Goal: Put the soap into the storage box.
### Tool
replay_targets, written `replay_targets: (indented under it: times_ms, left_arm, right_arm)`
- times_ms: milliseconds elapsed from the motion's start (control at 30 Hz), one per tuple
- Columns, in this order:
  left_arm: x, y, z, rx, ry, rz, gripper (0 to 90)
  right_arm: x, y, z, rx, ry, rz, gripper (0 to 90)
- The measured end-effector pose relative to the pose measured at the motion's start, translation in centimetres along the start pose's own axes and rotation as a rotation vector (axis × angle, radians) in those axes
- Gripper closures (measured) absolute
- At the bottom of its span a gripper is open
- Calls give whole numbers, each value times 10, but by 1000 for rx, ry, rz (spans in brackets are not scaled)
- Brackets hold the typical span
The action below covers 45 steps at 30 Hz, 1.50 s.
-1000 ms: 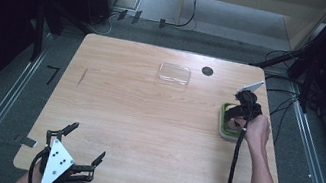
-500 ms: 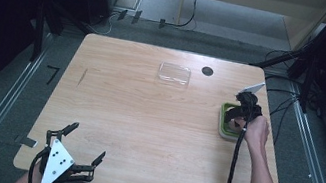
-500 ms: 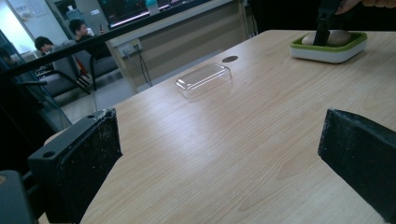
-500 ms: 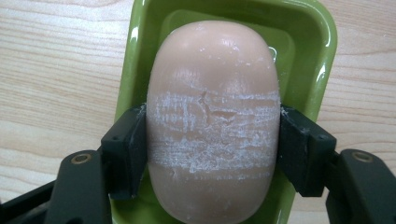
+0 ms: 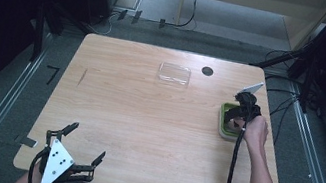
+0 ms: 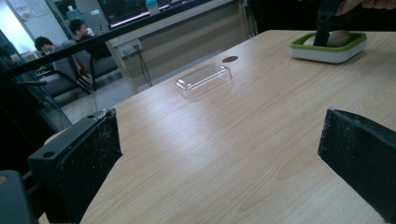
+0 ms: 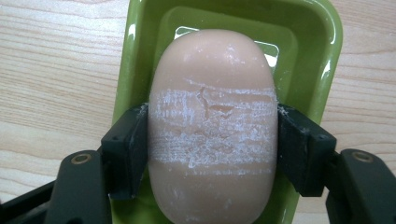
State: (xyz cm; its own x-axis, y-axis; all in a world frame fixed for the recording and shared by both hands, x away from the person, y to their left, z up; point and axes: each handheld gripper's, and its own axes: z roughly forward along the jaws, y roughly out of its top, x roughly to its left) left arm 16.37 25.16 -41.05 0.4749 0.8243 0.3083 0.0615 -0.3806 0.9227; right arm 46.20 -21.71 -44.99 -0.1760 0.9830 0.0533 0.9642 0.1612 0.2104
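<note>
A pale pink soap bar [image 7: 212,88], scuffed white across its middle, lies lengthwise in a green soap dish [image 7: 322,56]. My right gripper [image 7: 212,140] is shut on the soap, one black jaw pressed against each long side. In the high view the dish [image 5: 223,123] sits near the table's right edge with the right gripper [image 5: 236,118] pointing down into it. My left gripper [image 5: 86,141] hovers at the table's near left corner, open and holding nothing. In the left gripper view its jaws stand wide apart [image 6: 224,140], and the dish [image 6: 327,50] shows far off.
A clear plastic lid [image 5: 175,73] lies upside down at the back middle of the wooden table [image 5: 146,119], with a small black round hole [image 5: 207,71] to its right. Metal rails and cables run along the floor on both sides.
</note>
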Motion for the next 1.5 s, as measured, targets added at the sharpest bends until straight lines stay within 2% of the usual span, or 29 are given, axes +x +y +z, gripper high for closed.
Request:
replay_targets:
  times_ms: [233,400,633,867,1333,1500]
  left_arm:
    - [0,0,0,-1,-1,0,0]
    - [0,0,0,-2,-1,-1,0]
    - [0,0,0,-5,-2,1,0]
    - [0,0,0,-3,-2,5,0]
    - [0,0,0,-5,-2,1,0]
    - [0,0,0,-3,-3,5,0]
  right_arm:
    - [1,0,-1,-1,2,-1,315]
    - [5,0,-7,-9,-19,-27,261]
    - [11,-3,-16,-9,-14,-64,222]
    - [23,-9,-28,2,4,-133,145]
    - [58,-25,-50,27,44,-304,96]
    - [72,-33,-54,33,42,-359,89]
